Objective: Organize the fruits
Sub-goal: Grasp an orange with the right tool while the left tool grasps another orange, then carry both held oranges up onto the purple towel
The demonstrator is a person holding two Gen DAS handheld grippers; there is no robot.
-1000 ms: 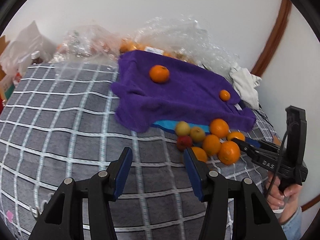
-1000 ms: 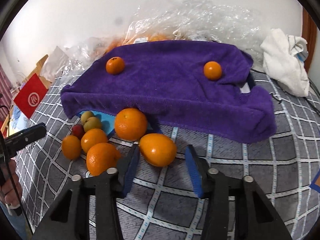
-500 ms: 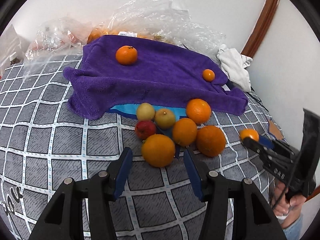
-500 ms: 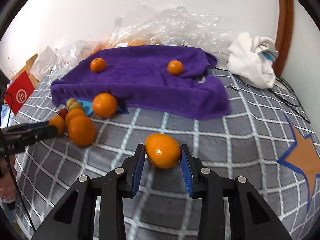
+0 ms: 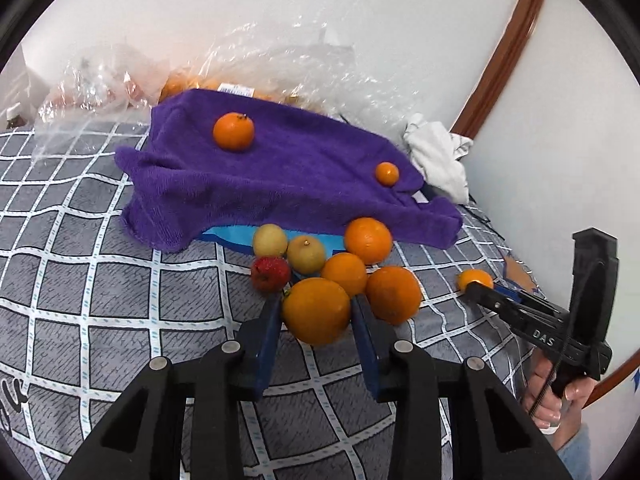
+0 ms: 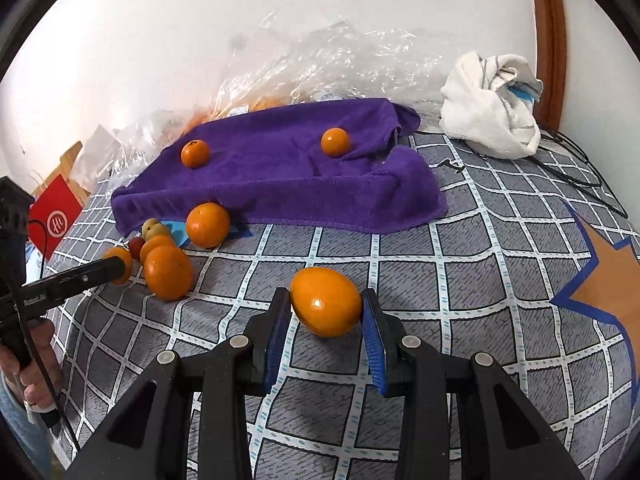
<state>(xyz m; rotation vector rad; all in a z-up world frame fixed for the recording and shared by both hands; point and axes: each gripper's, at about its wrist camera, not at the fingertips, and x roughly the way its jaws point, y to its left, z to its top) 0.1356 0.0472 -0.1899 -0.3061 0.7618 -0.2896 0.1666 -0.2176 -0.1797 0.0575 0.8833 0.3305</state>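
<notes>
While each tool is clamped on a fruit, neither grip looks deep. The left tool (image 5: 316, 310), whose jaws have just been closing, now pinches a large orange (image 5: 316, 310) between its blue pads (image 5: 269, 334), and the pads meet the fruit only at its widest line. That orange seems to sit just beside the pile's other oranges (image 5: 394, 294) at its 2 o'clock and a small red fruit (image 5: 270, 273) at 11, though I cannot tell whether it touches them. If it is lifted carelessly, it may nudge those neighbours, and round fruit on a soft checked bedspread (image 5: 80, 264) would roll away.

The right tool (image 6: 326, 304) holds an oval orange (image 6: 326, 302) crosswise, well apart from the pile, above open bedspread. Its smooth curved skin could squirt out forward if the pads squeeze harder or the wrist tips down.

Further out, at 12 o'clock from the left tool, a purple towel (image 5: 304, 184) is draped over something raised, with two mandarins (image 5: 233, 131) on it. Fruit set down on its sloping front edge would likely roll off toward the pile. Crinkled plastic bags (image 5: 280, 64) lie behind, against the wall.
</notes>
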